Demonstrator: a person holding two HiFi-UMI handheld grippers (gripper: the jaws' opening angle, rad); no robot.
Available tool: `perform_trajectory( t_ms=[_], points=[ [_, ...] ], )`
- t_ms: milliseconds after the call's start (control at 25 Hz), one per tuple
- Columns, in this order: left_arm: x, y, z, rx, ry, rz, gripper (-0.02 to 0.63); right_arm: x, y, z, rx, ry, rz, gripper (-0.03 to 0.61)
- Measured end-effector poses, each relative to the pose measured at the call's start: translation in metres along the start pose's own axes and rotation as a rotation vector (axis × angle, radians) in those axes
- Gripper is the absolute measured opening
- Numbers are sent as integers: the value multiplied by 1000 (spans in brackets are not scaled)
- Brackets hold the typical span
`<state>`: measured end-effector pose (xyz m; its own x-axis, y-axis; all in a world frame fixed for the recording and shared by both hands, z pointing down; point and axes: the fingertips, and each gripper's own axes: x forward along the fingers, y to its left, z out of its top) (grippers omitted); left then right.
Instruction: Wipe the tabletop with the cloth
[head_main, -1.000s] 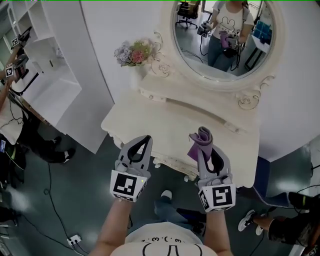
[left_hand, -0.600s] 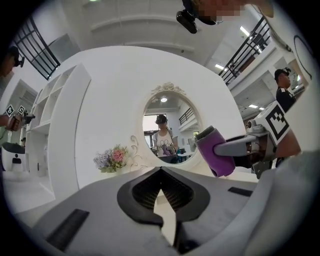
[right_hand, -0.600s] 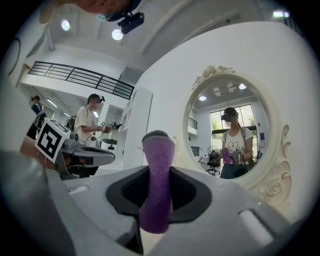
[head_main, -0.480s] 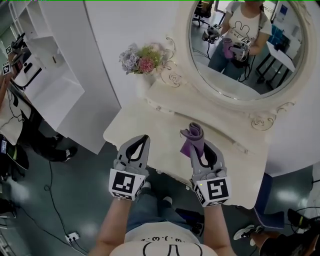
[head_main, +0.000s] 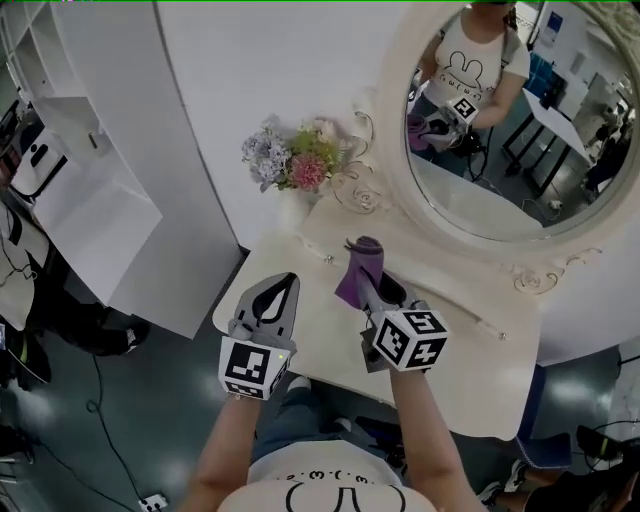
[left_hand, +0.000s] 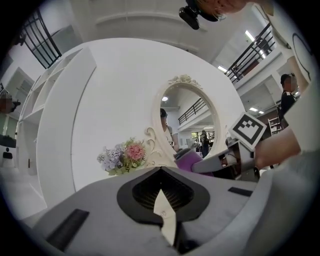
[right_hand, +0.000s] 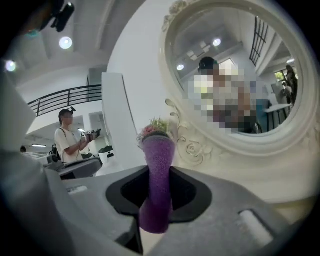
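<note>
A purple cloth (head_main: 358, 270) hangs bunched from my right gripper (head_main: 364, 268), which is shut on it above the cream tabletop (head_main: 470, 372), near the back ledge. In the right gripper view the cloth (right_hand: 157, 170) stands as a narrow upright roll clamped between the jaws of the right gripper (right_hand: 158, 186). My left gripper (head_main: 288, 283) hovers over the table's front left edge, shut and holding nothing. From the left gripper view, its closed tips (left_hand: 161, 171) point at the mirror, with the cloth (left_hand: 187, 161) just beyond to the right.
A bunch of flowers (head_main: 296, 158) stands at the table's back left corner. An oval mirror (head_main: 520, 140) in an ornate frame rises behind the table. A white shelf unit (head_main: 80, 190) stands to the left. Another person (right_hand: 70, 140) stands in the room with grippers.
My right gripper has carried the cloth forward and to the left, over the tabletop toward the flowers. The left gripper has kept its place at the front left edge.
</note>
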<state>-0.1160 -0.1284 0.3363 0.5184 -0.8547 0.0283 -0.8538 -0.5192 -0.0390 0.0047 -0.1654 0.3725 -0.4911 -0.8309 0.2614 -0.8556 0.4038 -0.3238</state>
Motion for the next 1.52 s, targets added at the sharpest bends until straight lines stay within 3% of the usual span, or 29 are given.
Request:
perform_trajectory(
  t_ms=[440,720,840,1040,1240,1520],
  points=[
    [47,87,-32,-25,49,-57,-3,162,-20,-35,227,340,-89,95],
    [54,116,-56,-65,75,-66,-3,221,-29,-45,317,397,-155,94],
    [56,120,-64,-76,90,-76,-3,235,-36,-55,323,423,-187,94],
    [56,122,-72,-93,107,-82,-3,240,-53,-63,247,459,-224,92],
    [57,119,-75,-104,116,-94,-3,231,-63,-64,278,451,-261,92],
    [65,98,-75,-108,119,-125,-3,208,-80,-64,239,460,-304,92]
  ],
)
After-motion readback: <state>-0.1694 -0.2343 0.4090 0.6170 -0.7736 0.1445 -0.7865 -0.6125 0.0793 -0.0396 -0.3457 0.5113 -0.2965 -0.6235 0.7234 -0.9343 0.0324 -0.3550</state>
